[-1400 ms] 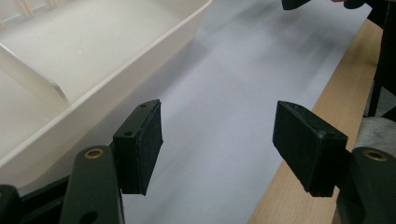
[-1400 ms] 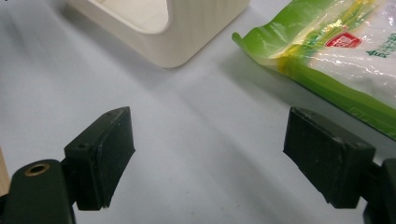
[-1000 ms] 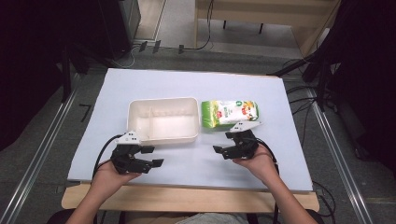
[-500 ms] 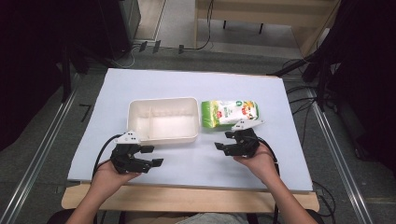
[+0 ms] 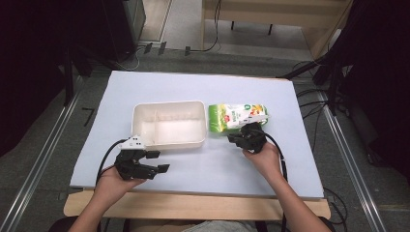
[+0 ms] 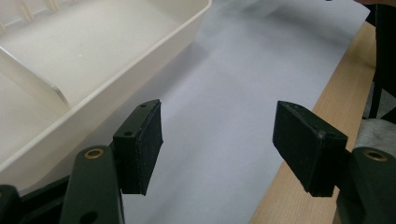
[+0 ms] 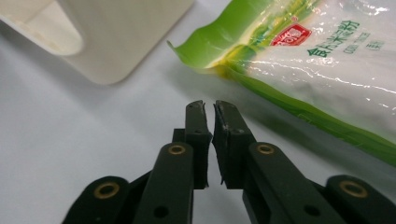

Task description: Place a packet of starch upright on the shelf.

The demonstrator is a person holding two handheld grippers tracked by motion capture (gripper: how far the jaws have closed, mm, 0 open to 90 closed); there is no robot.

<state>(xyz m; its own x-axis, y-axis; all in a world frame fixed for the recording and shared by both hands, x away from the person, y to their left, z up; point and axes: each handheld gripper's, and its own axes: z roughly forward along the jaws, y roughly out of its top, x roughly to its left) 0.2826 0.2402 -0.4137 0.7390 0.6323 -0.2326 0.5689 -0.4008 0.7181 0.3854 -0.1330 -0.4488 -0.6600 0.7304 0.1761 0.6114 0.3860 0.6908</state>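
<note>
Overhead: green-and-white plastic food pouch (image 5: 237, 116) lies flat right of centre on pale blue table sheet (image 5: 290, 159), just beside cream plastic divided tray (image 5: 168, 123). Right gripper (image 5: 242, 137) at pouch's near edge; bare sheet toward right edge. Left gripper (image 5: 162, 162) near front-left edge.

Left gripper view: jaws wide, nothing between; tray wall (image 6: 116, 88) alongside.

Right gripper view: jaws just closing, nearly together, empty; pouch (image 7: 322, 65) glossy, crinkled, green-bordered, just ahead.

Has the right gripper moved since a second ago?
Yes. The right gripper has edged toward the green bag, its jaws just closing on nothing; the tray is unmoved.
</note>
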